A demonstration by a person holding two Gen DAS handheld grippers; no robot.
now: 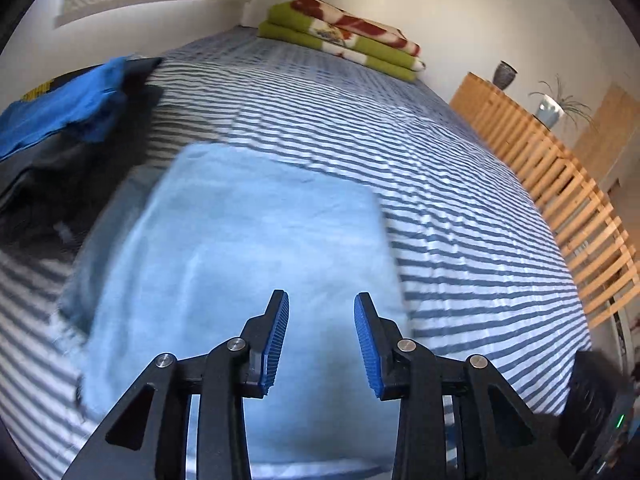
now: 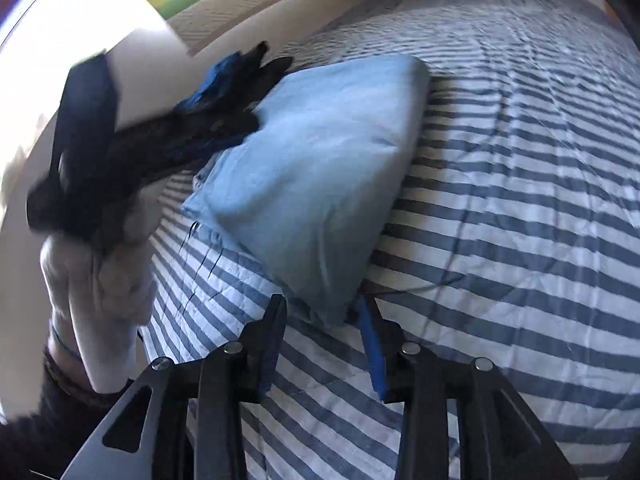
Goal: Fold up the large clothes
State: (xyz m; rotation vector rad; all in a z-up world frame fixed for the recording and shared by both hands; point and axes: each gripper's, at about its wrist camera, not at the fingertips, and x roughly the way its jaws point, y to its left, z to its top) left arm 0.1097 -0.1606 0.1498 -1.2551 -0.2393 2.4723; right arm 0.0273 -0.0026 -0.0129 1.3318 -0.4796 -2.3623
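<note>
One light blue folded garment (image 1: 240, 248) lying flat on the striped bedspread (image 1: 460, 208), two darker clothes piled beside it, one folded blanket (image 1: 344, 36) up at the far end. Looks neat, a smooth rectangle, bit blurry. Two grippers, left gripper (image 1: 321, 340) and right gripper (image 2: 325, 340), both spread, nothing pinched.

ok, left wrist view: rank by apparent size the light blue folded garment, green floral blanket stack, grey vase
1. light blue folded garment, though it lies nearest the camera
2. green floral blanket stack
3. grey vase
True sizes are unsure, given distance.
</note>
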